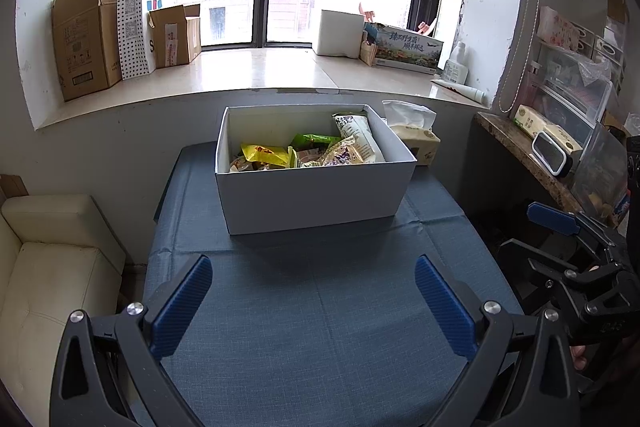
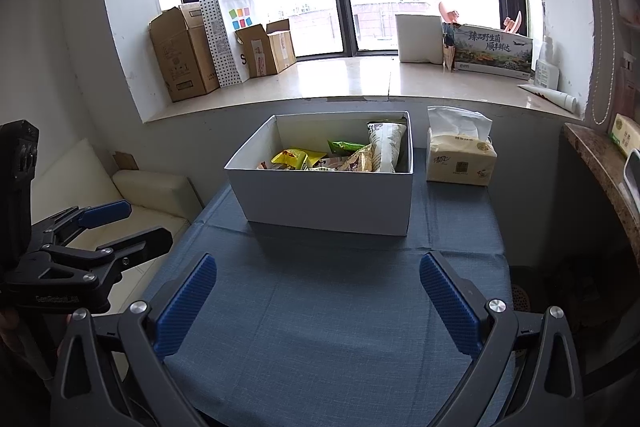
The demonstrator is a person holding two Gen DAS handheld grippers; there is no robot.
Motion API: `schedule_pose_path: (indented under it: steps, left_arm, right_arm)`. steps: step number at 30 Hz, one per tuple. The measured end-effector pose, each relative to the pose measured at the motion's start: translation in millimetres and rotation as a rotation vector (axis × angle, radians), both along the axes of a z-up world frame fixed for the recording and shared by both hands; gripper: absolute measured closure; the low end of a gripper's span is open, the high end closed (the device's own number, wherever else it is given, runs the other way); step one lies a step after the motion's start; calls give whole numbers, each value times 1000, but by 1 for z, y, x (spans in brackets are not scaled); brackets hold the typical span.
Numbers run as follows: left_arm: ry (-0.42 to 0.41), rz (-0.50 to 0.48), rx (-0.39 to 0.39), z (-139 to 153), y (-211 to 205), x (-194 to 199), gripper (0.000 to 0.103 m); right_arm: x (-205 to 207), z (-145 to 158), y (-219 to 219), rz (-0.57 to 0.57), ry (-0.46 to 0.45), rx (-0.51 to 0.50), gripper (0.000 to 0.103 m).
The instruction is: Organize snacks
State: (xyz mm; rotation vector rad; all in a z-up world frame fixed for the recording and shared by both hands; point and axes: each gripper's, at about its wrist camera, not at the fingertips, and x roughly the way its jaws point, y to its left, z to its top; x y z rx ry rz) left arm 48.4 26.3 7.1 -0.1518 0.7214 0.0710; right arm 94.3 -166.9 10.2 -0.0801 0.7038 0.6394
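1. Blue woven cloth is covering the worktop [image 1: 320, 307] below a stone window sill [image 1: 260, 71].
2. One white rectangular cardboard box [image 1: 312, 191] is sitting centrally, holding crinkly snack packets [image 1: 312, 151] too jumbled to count.
3. Only the right wrist view is showing the whole soft tissue pack [image 2: 460, 159] just beside the box.
4. Left gripper [image 1: 314, 303] and right gripper [image 2: 318, 303] are hovering with ribbed blue fingers [image 1: 182, 305] spread wide, gripping nothing.

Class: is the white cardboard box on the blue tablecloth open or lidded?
Open: the white cardboard box has no lid; snack packets show inside.
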Motion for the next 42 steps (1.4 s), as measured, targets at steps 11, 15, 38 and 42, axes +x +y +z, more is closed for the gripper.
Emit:
schedule_pose_path:
  steps: [11,15,38,42]
  left_arm:
    - [2,-2,1,0,0,0,0]
    - [4,-3,2,0,0,1,0]
    - [19,-8,1,-5,1,3,0]
    - [17,-10,3,-4,1,2,0]
  right_arm:
    - [-1,-1,1,5,4,1,0]
    - [-1,-1,1,5,4,1,0]
    - [-1,-4,3,13,13,3,0]
    - [-1,-4,3,13,14,2,0]
